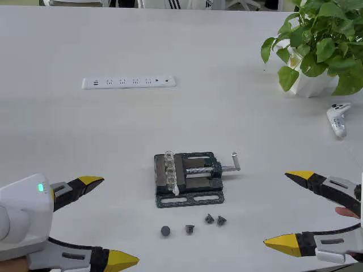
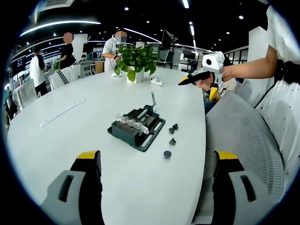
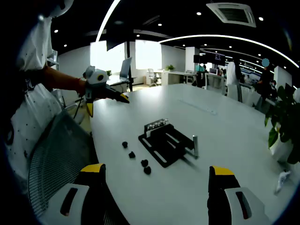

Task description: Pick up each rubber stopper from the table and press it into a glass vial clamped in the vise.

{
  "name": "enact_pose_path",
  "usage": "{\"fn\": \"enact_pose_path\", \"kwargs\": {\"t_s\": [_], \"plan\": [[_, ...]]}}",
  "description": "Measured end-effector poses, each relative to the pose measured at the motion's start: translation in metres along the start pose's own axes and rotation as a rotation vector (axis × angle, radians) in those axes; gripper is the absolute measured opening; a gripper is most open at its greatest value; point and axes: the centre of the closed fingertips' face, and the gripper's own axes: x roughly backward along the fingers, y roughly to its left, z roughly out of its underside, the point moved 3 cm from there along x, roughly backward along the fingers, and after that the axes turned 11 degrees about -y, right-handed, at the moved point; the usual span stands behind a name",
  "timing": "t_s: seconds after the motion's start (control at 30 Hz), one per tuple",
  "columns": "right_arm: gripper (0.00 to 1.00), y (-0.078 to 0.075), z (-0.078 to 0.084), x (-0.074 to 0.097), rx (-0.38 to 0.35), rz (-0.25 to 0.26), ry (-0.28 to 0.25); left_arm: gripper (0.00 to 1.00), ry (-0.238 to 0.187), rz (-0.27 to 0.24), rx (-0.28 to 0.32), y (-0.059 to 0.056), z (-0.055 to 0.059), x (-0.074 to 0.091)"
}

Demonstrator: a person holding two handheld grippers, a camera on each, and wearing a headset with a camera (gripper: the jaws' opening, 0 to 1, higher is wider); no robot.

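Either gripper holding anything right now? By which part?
Nothing held. Left gripper and right gripper both open and empty; four stoppers lie loose on the table.

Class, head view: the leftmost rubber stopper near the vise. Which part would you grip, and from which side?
Grip the leftmost stopper across its round rim, coming from above. It seems to sit on end, showing a circular face, and lies apart from its neighbour, so jaws should fit either side.
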Motion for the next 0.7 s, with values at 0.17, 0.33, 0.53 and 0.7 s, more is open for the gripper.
{"fn": "enact_pose_path", "kwargs": {"t_s": [0.17, 0.33, 0.53, 0.7], "plan": [[0.89, 0.001, -0.0006, -0.001, 0.0, -0.002, -0.002, 0.99, 0.0, 0.001, -0.001, 0.0016, 0.0009, 0.0], [0.89, 0.001, -0.0013, -0.0014, 0.003, -0.001, -0.001, 0.99, -0.001, 0.002, 0.0, 0.0028, 0.0021, 0.0003], [0.89, 0.0017, -0.001, -0.0023, 0.003, -0.004, 0.001, 0.99, -0.004, 0.001, 0.001, 0.0036, 0.0023, 0.0006], [0.89, 0.0023, -0.0004, -0.0036, 0.0, -0.007, 0.0, 0.99, -0.001, 0.003, 0.002, 0.0026, 0.0029, 0.0002]]}}
